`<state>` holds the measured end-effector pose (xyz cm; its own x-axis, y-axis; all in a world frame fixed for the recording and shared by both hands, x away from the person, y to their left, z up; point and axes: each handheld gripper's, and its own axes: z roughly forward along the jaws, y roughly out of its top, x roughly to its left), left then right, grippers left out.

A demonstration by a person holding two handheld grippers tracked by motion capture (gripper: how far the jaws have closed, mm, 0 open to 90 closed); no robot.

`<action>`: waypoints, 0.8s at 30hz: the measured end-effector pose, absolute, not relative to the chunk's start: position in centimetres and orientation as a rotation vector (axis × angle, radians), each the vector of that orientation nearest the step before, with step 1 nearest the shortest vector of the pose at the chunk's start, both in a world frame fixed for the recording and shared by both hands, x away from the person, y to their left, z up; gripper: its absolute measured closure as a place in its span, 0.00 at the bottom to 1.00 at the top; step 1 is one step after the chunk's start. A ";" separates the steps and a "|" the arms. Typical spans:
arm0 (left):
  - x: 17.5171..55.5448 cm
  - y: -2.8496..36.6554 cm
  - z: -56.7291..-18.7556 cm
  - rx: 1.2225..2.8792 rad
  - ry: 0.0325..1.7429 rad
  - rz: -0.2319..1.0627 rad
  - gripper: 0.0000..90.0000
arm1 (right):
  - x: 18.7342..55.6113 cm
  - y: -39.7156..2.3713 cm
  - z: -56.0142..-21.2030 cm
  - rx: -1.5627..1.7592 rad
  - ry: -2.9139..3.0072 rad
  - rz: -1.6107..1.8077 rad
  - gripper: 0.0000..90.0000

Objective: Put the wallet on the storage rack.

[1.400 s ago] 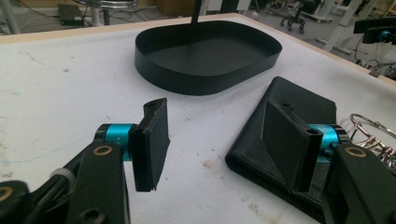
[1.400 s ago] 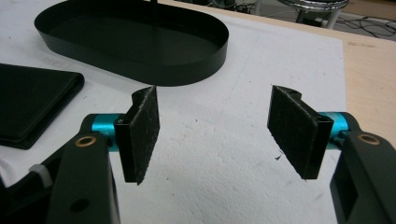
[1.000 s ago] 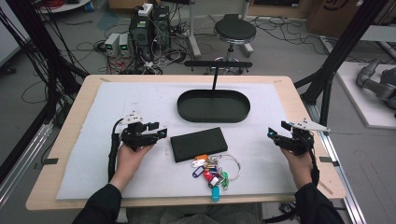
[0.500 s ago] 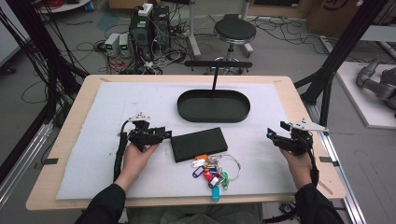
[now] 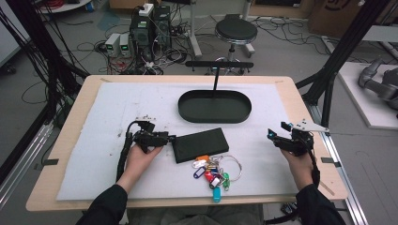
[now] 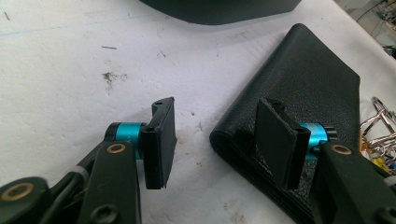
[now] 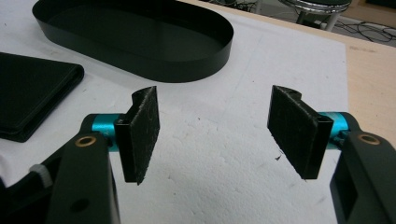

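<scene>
A black leather wallet (image 5: 199,144) lies flat on the white mat, in front of a black oval tray (image 5: 215,117). My left gripper (image 5: 170,139) sits low at the wallet's left end. In the left gripper view the left gripper (image 6: 219,135) is open, and its jaws have just been opening. One pad is over the mat and the other over the wallet (image 6: 303,88), whose folded edge lies between them untouched. My right gripper (image 5: 272,137) rests at the mat's right side, and the right gripper view shows the right gripper (image 7: 215,130) open over bare mat.
A bunch of keys with coloured tags (image 5: 213,173) lies just in front of the wallet, and its rings (image 6: 378,135) show beside the wallet. A black T-shaped stand (image 5: 218,65) rises behind the tray. The tray's wall (image 7: 187,70) is left of and beyond the right gripper.
My left gripper has moved right and slightly down to the wallet's left end. The right gripper has stayed where it was.
</scene>
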<state>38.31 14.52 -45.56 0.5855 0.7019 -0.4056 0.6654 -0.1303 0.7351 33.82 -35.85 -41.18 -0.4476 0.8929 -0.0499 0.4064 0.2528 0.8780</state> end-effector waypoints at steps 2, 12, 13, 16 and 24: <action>38.3 14.4 -45.5 1.849 1.098 0.056 0.50 | 33.9 -35.8 -41.2 1.171 1.974 1.132 0.39; 37.8 14.0 -45.5 1.859 1.038 0.054 0.76 | 34.0 -35.5 -41.2 1.154 1.983 1.121 0.39; 37.6 13.9 -45.4 1.863 1.022 0.086 0.78 | 34.0 -35.4 -41.2 1.153 1.982 1.123 0.39; 37.4 13.9 -45.3 1.858 1.015 0.108 0.83 | 34.0 -35.4 -41.2 1.155 1.979 1.124 0.39; 36.9 13.9 -44.8 1.838 0.958 0.178 0.87 | 34.1 -35.3 -41.1 1.151 1.979 1.135 0.39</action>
<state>36.86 13.92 -44.76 0.6737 0.6801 -0.2892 0.5303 -0.1722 0.8302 34.11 -35.27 -41.12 -0.4611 0.8852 -0.0617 0.3938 0.2664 0.8797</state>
